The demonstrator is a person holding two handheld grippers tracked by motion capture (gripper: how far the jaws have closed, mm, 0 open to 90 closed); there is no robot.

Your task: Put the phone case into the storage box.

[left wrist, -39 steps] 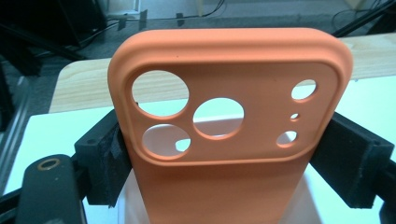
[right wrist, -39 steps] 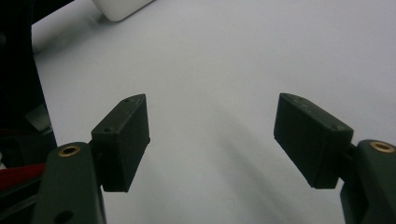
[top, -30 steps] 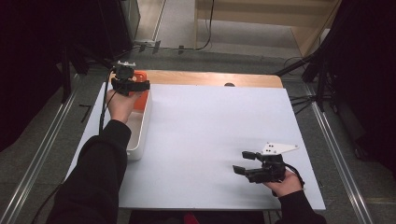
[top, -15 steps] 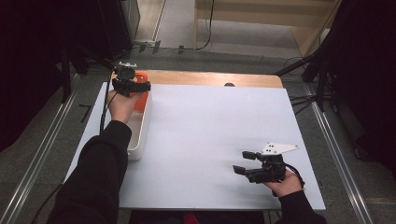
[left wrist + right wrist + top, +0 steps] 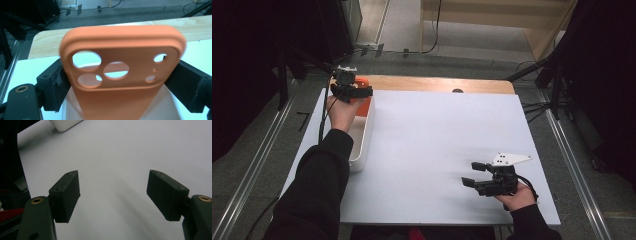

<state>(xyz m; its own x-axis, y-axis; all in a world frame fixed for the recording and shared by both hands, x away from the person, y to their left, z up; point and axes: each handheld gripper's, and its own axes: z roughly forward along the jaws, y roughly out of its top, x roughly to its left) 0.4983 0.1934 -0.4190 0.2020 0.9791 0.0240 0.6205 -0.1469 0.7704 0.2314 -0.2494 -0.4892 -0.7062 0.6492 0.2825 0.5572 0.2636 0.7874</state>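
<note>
One table (image 5: 437,145), white top, with a wood strip bare along the far edge. Most of the surface is free: wide open room across the middle and right, from the bin to the right edge.

One white bin (image 5: 362,135), long and narrow, sitting along the table's left edge, with a strip of white top showing on its left side.

One orange case (image 5: 120,67), a phone case with camera cutouts: three large round holes and three small ones counted in the left gripper view. It's up over the bin's far end, near the table's far left corner.

Two grippers. Left gripper (image 5: 354,92) is clamped on the case, a jaw pressed on each long side, case end sticking out past the jaws. Right gripper (image 5: 477,175) has its jaws wide apart, nothing between them, sitting low over bare table near the near right corner, close to the near edge and well apart from bin and case.
</note>
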